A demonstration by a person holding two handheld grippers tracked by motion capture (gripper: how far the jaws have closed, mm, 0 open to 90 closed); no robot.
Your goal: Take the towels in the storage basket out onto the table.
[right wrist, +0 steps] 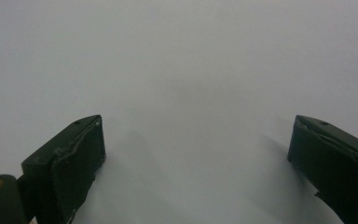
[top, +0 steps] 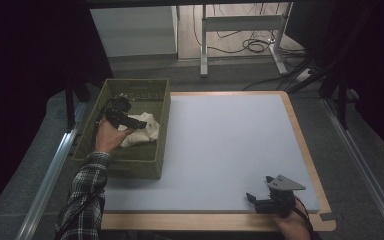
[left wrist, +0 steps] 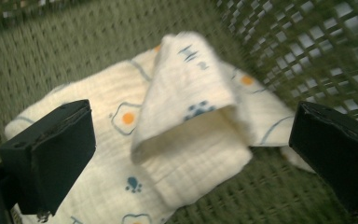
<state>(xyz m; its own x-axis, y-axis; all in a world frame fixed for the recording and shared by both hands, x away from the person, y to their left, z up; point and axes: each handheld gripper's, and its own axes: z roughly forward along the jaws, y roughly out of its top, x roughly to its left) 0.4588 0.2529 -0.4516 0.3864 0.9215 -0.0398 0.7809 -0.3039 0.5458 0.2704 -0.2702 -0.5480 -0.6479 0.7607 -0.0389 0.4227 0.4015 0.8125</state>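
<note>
At far left we see the green woven basket [top: 152,125] on the bench [top: 220,145], with a cream printed cloth [top: 142,131] lying folded inside. The left claw [left wrist: 191,140] hovers over the cloth, jaws wide apart. At right, the right claw [top: 260,190] rests low over the pale mat [right wrist: 191,60], jaws apart, gripping nothing.

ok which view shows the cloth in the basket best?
Left gripper view: the cloth sits close between the open tongs, its folds and paw print clear. The high view shows it small, partly behind the left gripper. The right gripper view faces the mat.
</note>
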